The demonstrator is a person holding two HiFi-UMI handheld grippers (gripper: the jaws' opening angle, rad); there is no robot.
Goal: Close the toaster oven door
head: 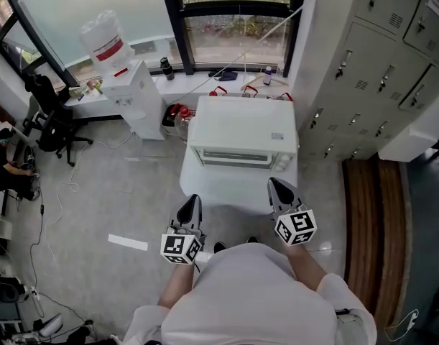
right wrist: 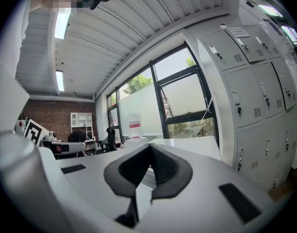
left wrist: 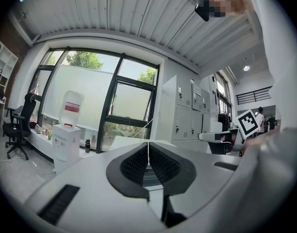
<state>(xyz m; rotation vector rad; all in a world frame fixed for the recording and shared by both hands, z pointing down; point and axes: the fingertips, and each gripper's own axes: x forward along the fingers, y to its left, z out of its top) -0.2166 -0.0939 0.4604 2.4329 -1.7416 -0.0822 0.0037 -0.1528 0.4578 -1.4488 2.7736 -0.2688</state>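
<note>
A white toaster oven [head: 241, 131] stands on a small white table [head: 219, 191] in front of me. Its door [head: 237, 158] faces me and looks upright against the oven's front. My left gripper [head: 192, 200] hovers over the table's near left edge, jaws shut with nothing between them. My right gripper [head: 275, 184] is at the near right, a little closer to the oven, also shut and empty. Neither touches the oven. In the left gripper view the shut jaws [left wrist: 148, 152] point at the oven's white top [left wrist: 124, 141]. The right gripper view shows its shut jaws [right wrist: 149, 152] before the oven [right wrist: 187, 144].
A water dispenser [head: 129, 95] with a bottle stands left of the oven by the window. Grey lockers [head: 370, 63] line the right wall above a wooden floor strip [head: 370, 221]. An office chair [head: 50, 121] and a seated person [head: 3, 167] are at far left.
</note>
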